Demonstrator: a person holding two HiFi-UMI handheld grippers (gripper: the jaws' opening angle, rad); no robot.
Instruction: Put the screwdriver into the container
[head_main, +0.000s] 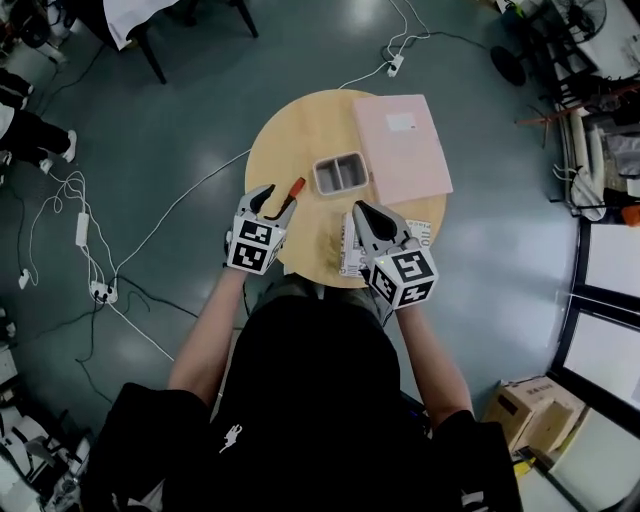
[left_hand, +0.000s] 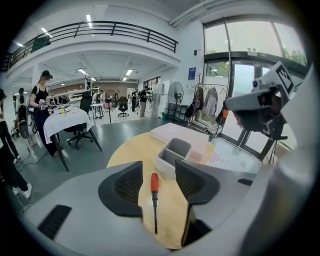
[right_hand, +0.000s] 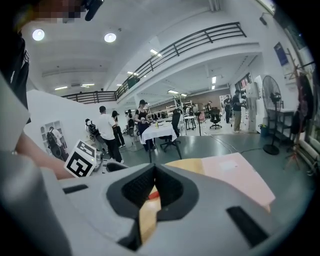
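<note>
A screwdriver with an orange handle and a thin dark shaft lies flat on the round wooden table. My left gripper hovers over it, open; in the left gripper view the screwdriver shows in the gap between the jaws and the pads stand apart from it. The grey two-compartment container sits just beyond, empty. My right gripper is shut on nothing, at the table's near right.
A flat pink box lies right of the container. A printed sheet lies under my right gripper. Cables and a power strip trail on the floor at left. People and office tables stand far off.
</note>
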